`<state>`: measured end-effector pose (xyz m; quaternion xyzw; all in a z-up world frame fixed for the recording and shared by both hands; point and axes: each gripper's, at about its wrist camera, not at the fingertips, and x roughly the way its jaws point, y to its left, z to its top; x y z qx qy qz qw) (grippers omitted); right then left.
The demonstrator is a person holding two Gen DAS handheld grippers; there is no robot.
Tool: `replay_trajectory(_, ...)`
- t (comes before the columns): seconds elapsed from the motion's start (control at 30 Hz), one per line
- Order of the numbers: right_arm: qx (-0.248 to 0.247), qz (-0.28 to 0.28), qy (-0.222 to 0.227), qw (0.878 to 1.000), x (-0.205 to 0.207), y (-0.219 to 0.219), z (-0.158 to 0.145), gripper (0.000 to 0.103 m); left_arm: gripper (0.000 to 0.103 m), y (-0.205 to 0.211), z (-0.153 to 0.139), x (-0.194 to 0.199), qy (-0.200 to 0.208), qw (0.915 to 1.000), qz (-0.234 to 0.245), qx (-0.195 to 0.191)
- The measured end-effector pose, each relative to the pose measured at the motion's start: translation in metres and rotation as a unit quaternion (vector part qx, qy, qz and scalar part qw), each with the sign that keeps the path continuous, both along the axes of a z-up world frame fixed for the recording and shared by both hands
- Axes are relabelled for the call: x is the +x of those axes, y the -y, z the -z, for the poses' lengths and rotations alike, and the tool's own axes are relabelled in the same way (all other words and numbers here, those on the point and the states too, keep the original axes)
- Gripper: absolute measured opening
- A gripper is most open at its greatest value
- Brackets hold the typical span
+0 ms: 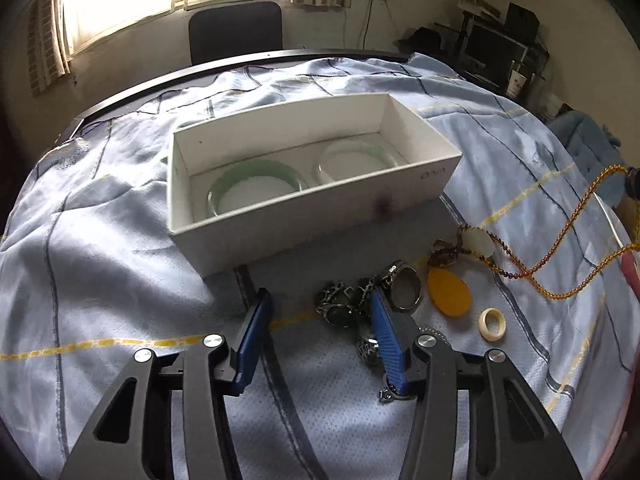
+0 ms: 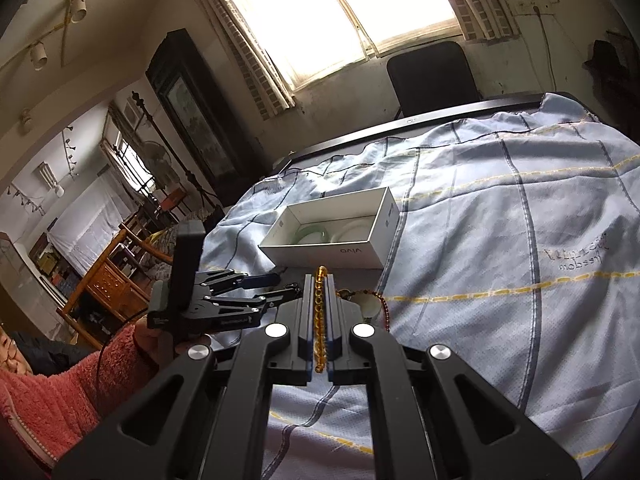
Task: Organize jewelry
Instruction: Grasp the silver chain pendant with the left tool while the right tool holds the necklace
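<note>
So the tabletop [image 1: 120, 92] is covered with a pale blue bedsheet [image 1: 100, 264] with dark and yellow stripes, pretty wrinkled. Behind it there's a black office chair [image 1: 236, 30] under a blown-out bright window [image 2: 340, 12] with patterned curtains; the right wrist view also shows wooden furniture and a tall dark framed panel at the left of the frame.

A white box [image 1: 304, 184] sits mid-frame, open, with a green bangle [image 1: 256, 190] and a whiter bangle [image 1: 356, 158] lying inside. Its near wall hides part of both. The printing on the box is upside down; I can't read it for sure, and the stitched lettering on the sheet is mirrored.

Below the box: a tangle of dark metal jewelry [image 1: 360, 300], partly behind a blue finger, hard to make out. Next to it an orange oval pendant [image 1: 448, 292] and a small cream ring [image 1: 492, 322].

Left gripper [image 1: 318, 312] has its fingers wide apart, gripping nothing. Right gripper [image 2: 319, 316] has its fingers squeezed on the amber bead necklace [image 1: 560, 256], which trails off the right edge of the left wrist view. A pink fuzzy sleeve [image 2: 52, 392] shows at lower left.
</note>
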<state>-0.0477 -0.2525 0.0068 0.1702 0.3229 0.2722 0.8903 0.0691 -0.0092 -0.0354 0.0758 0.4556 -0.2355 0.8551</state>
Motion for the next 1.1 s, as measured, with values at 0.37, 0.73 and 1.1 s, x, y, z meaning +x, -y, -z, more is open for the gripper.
replay_trajectory(0.37,0.000,0.005,-0.004,1.000,0.002,0.002,0.000,0.004,0.027,0.015,0.002,-0.013,0.009,0.9993,0.034,0.013)
replay_trajectory(0.73,0.005,0.006,-0.001,1.000,0.001,0.002,0.000,0.004,0.026,-0.018,-0.027,-0.006,-0.017,0.9974,0.000,-0.070)
replay_trajectory(1.1,0.013,0.005,0.016,1.000,-0.004,-0.005,-0.018,0.004,0.026,-0.041,-0.057,-0.004,-0.036,0.9890,-0.026,-0.141)
